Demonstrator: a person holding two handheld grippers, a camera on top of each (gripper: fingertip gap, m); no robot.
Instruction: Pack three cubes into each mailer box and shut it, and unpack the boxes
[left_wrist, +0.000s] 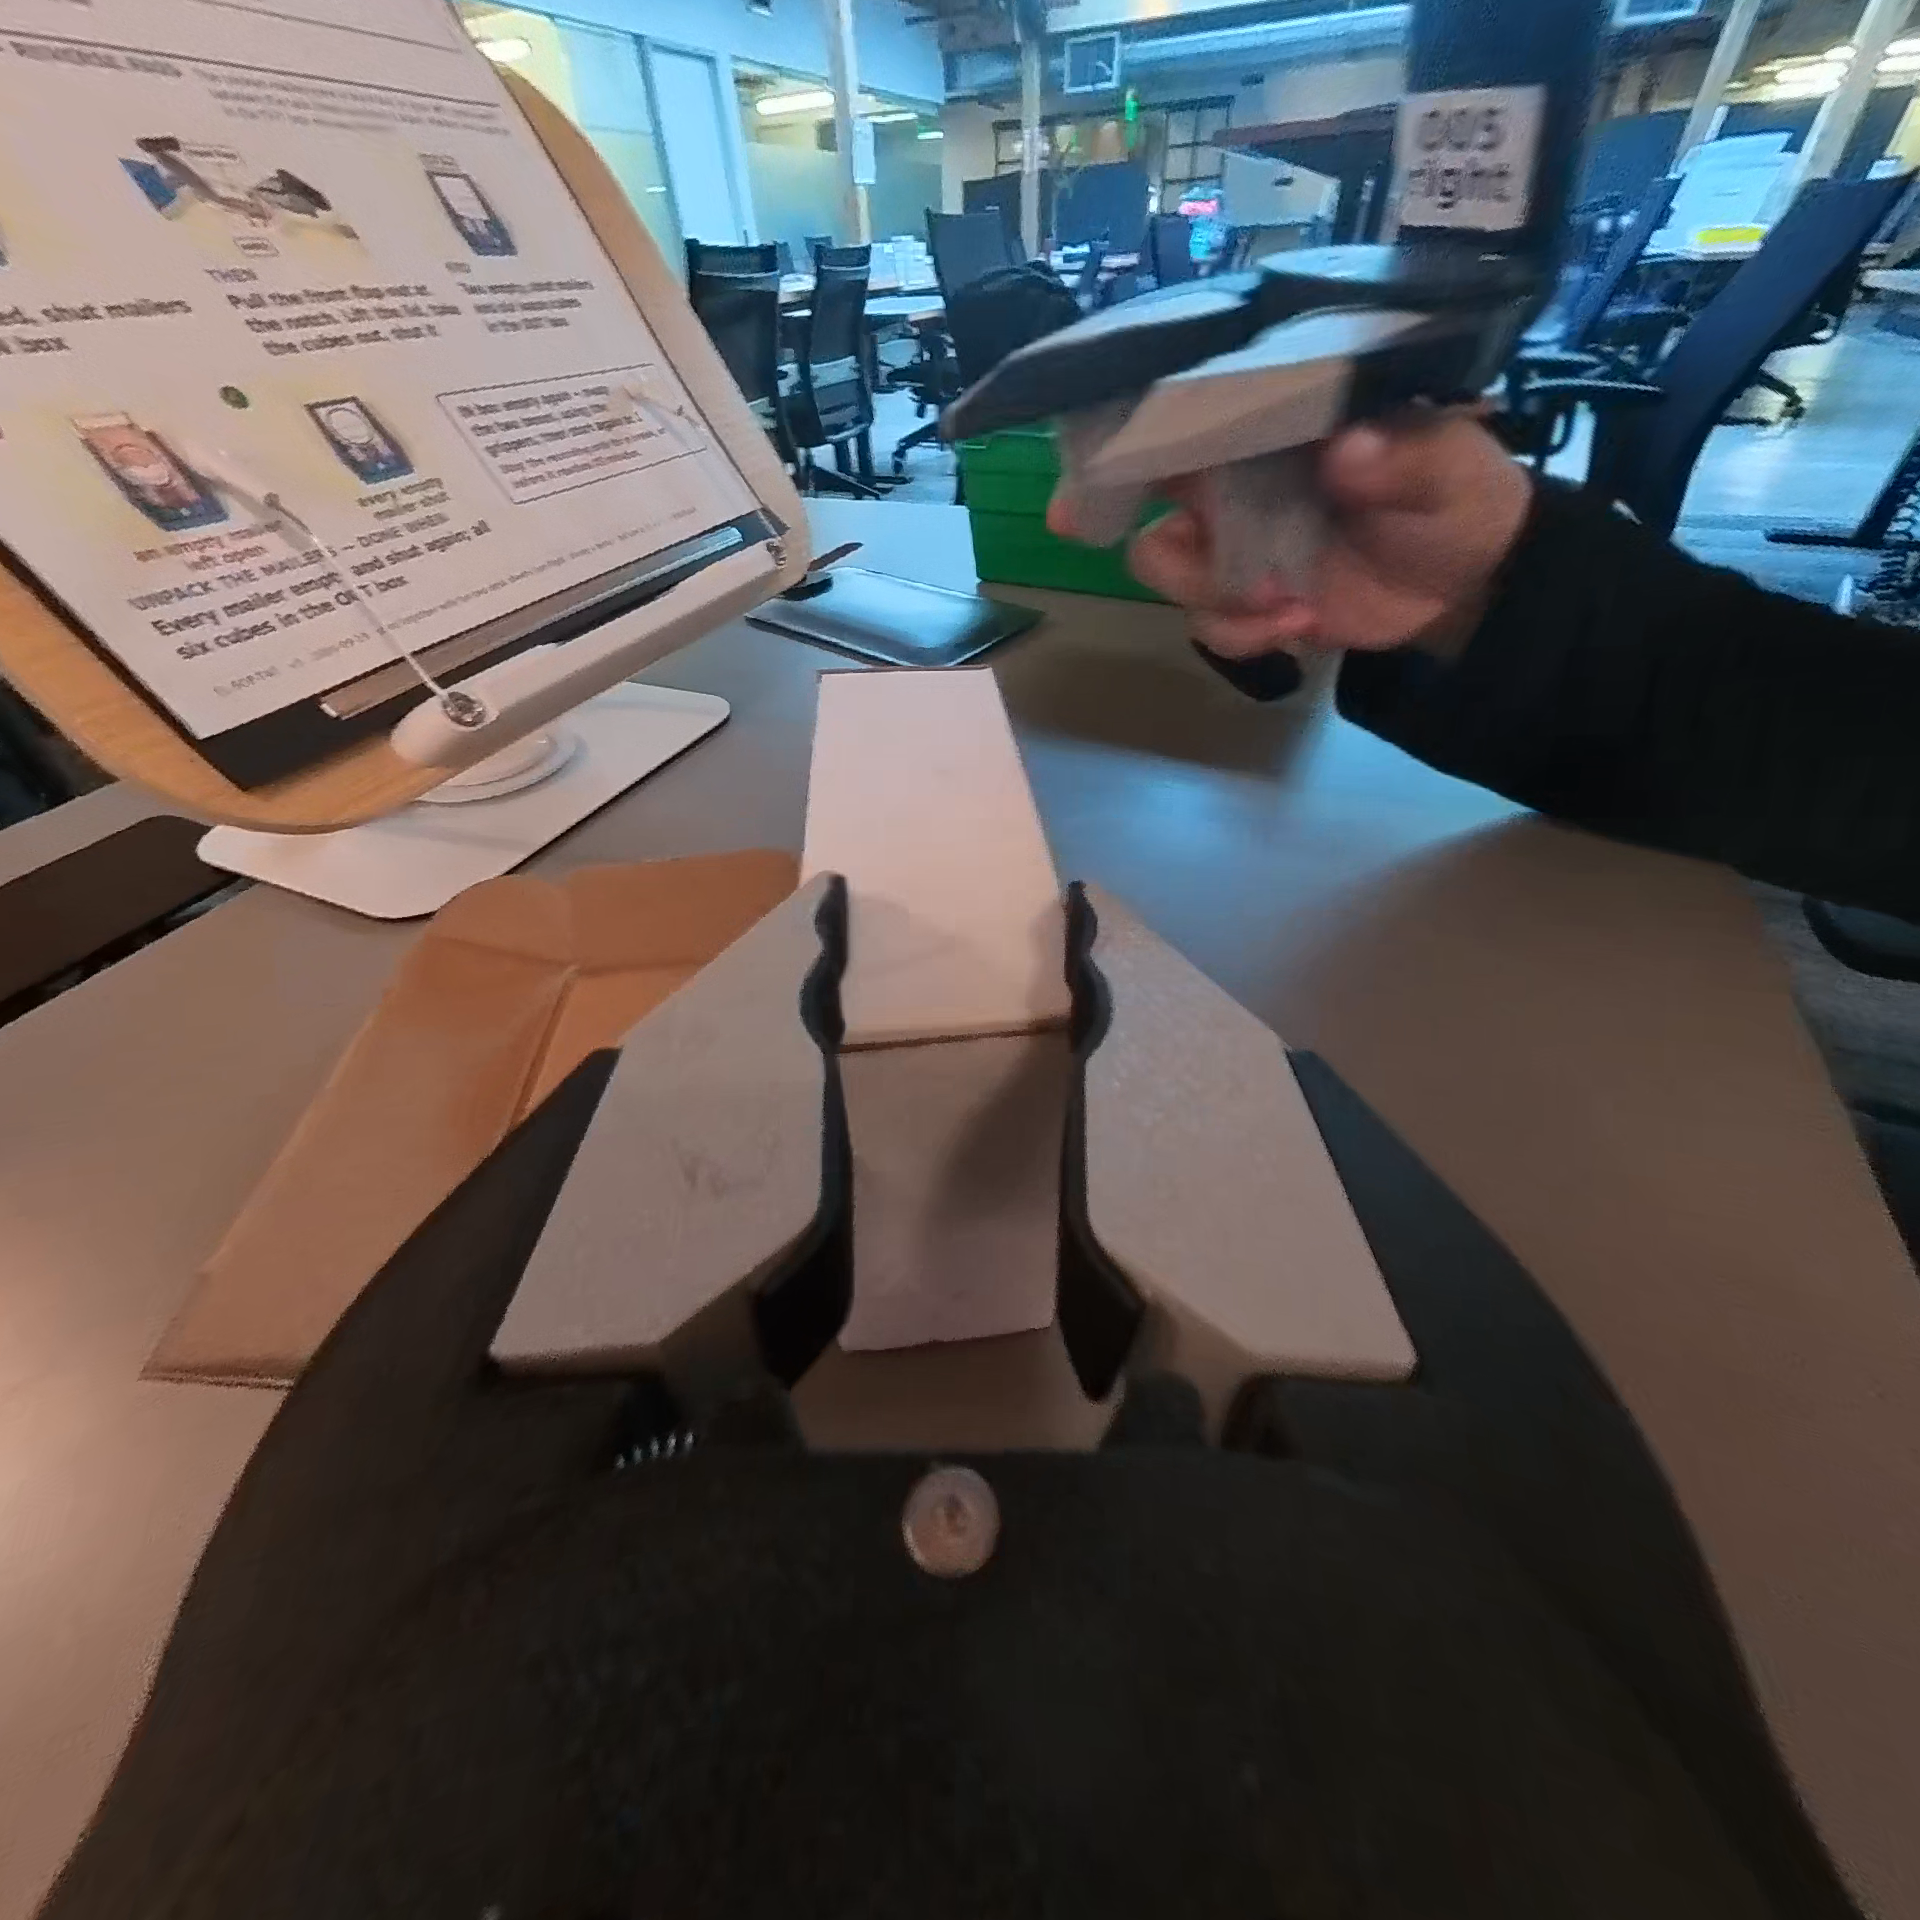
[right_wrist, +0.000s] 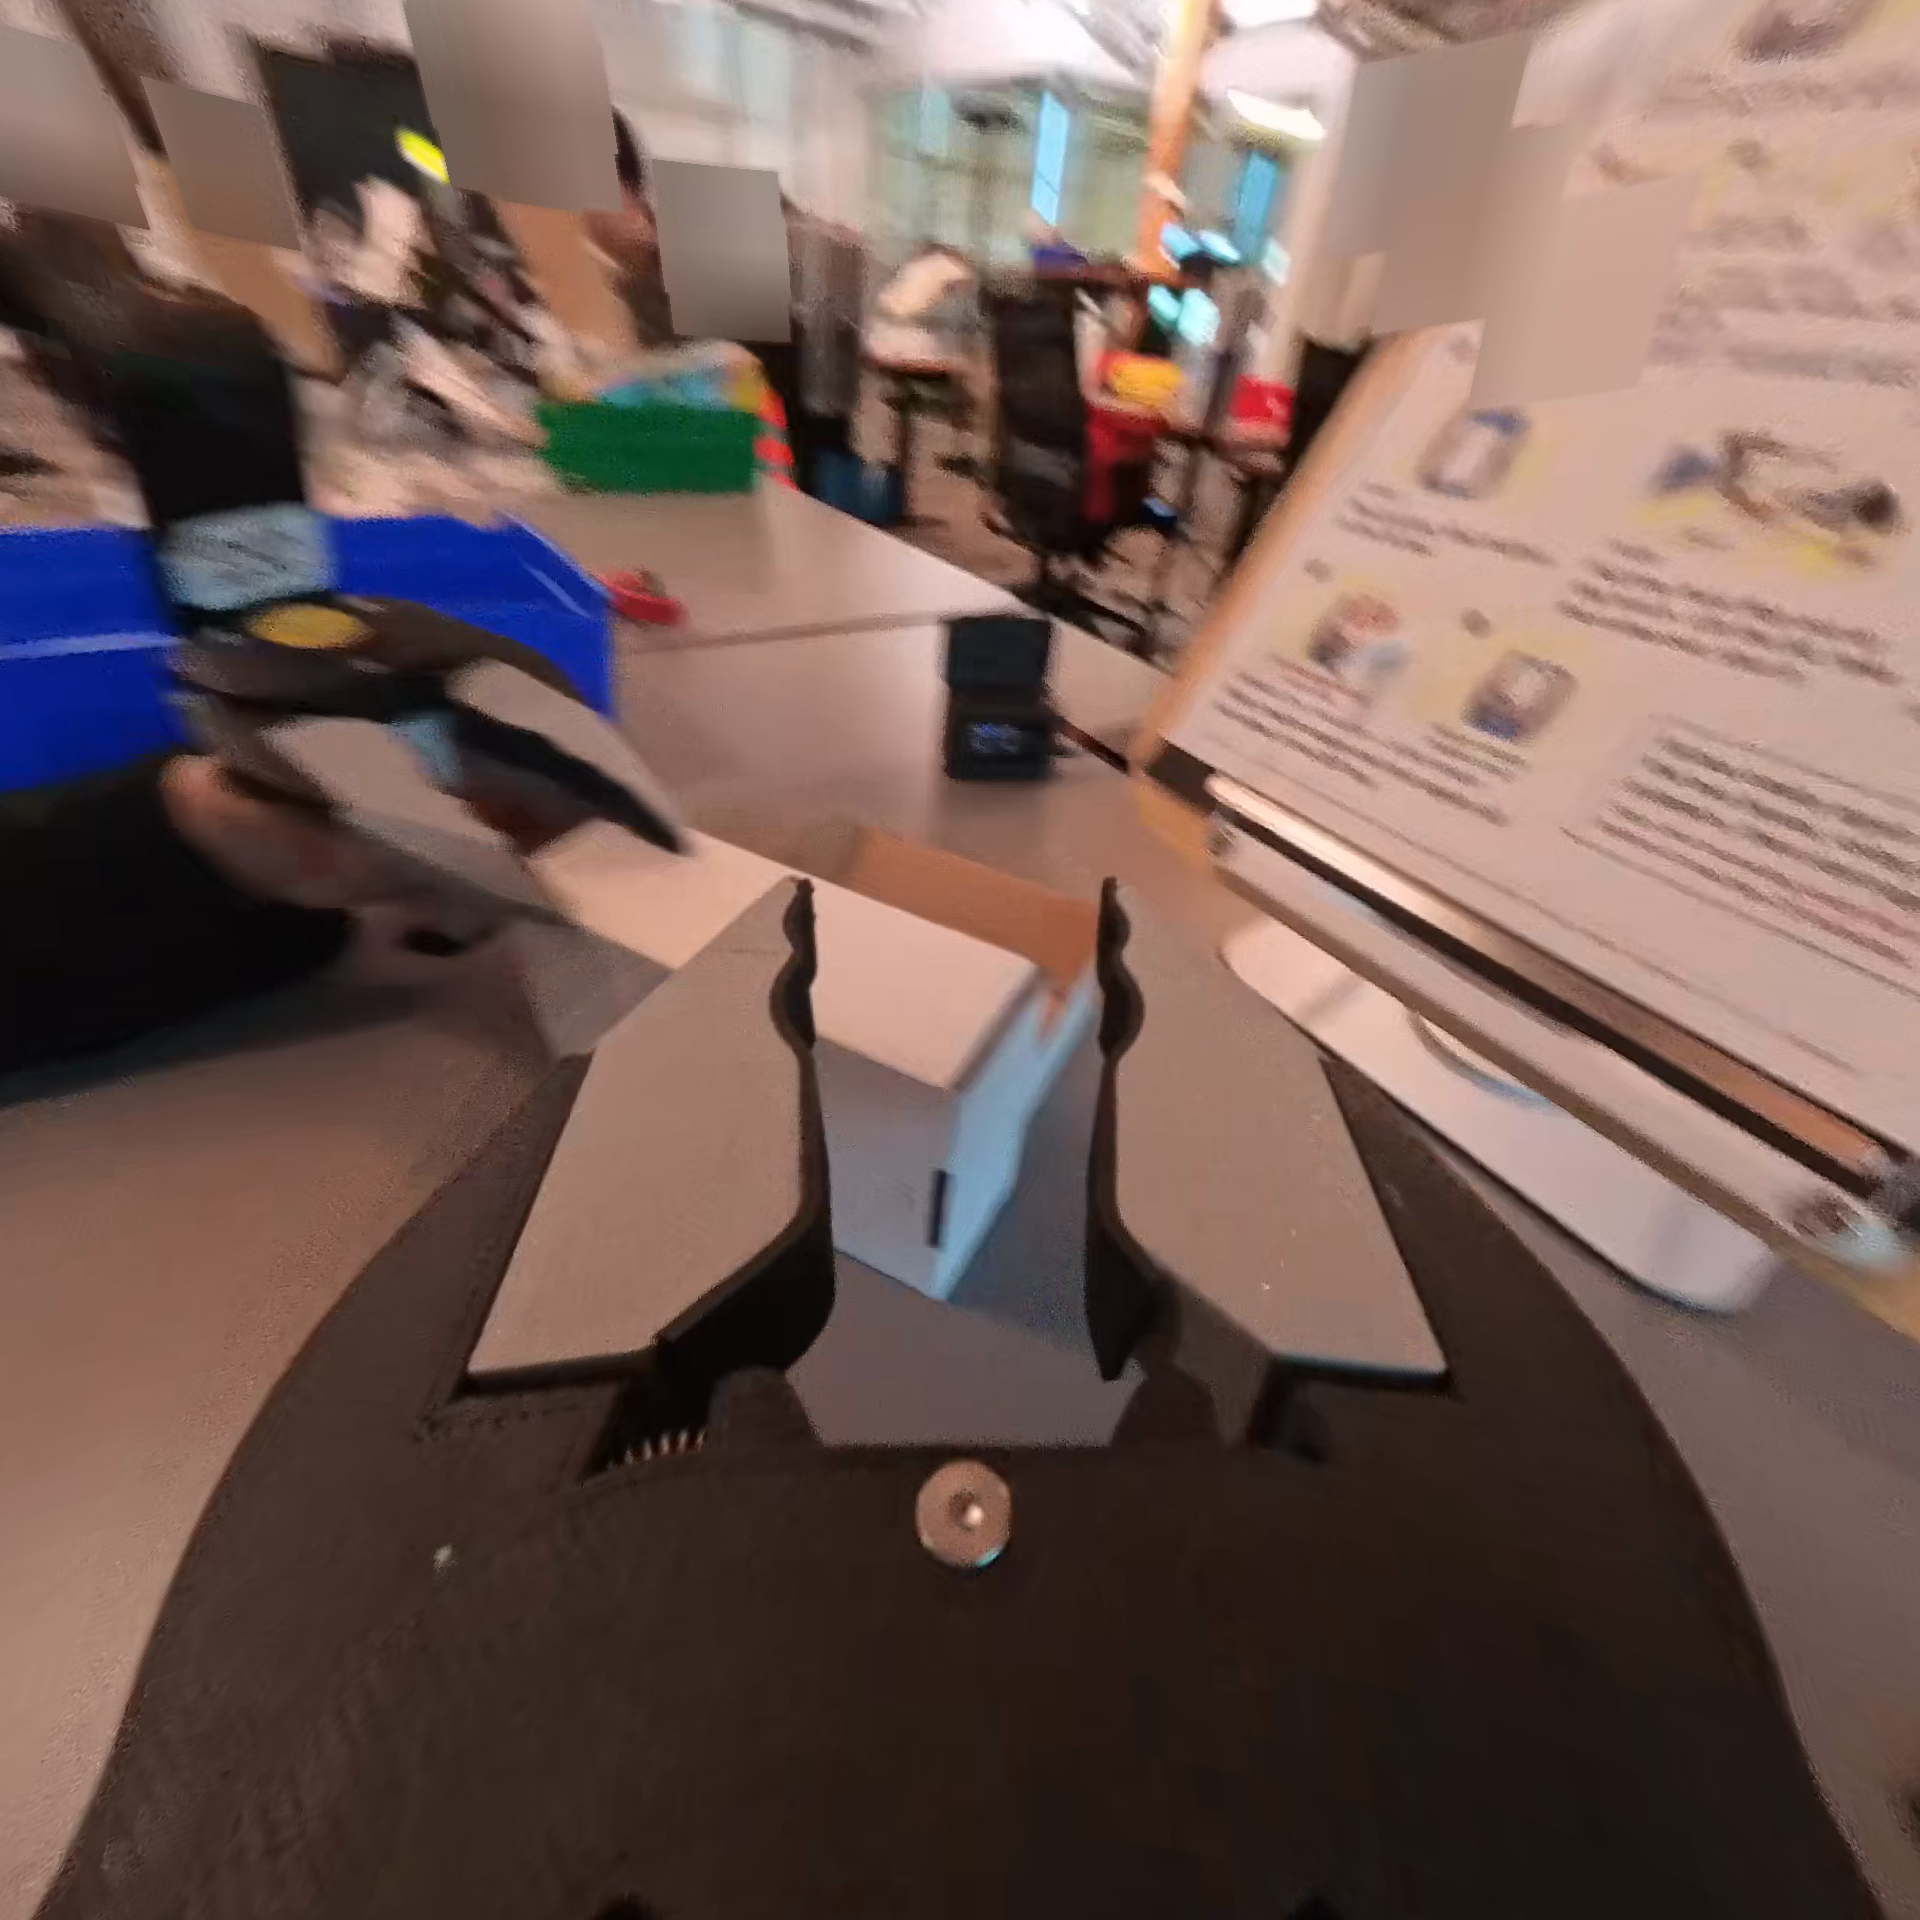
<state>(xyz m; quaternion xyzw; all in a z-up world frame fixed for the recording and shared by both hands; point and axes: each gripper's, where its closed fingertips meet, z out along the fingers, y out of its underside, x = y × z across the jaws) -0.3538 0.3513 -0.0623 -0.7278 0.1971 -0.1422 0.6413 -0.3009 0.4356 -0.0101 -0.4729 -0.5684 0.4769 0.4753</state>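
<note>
A narrow white mailer box (left_wrist: 925, 831) lies shut on the grey table, pointing away from me. My left gripper (left_wrist: 956, 925) straddles its near end, with both fingers pressed against its sides. A brown cardboard lid with flaps (left_wrist: 468, 1091) lies open flat just left of the box; I cannot tell if it belongs to the same box. My right gripper (right_wrist: 956, 914) is open and empty, in the air, aimed at the white box (right_wrist: 914, 997). In the left wrist view it hovers, blurred, above the table at the upper right (left_wrist: 1023, 468). No cubes are in view.
An instruction sheet on a wood-and-white stand (left_wrist: 312, 364) stands at the back left and also shows in the right wrist view (right_wrist: 1558, 675). A green bin (left_wrist: 1039, 540) and a black pad (left_wrist: 904, 623) lie behind the box. A blue bin (right_wrist: 468, 592) and a small black device (right_wrist: 997, 707) stand beyond.
</note>
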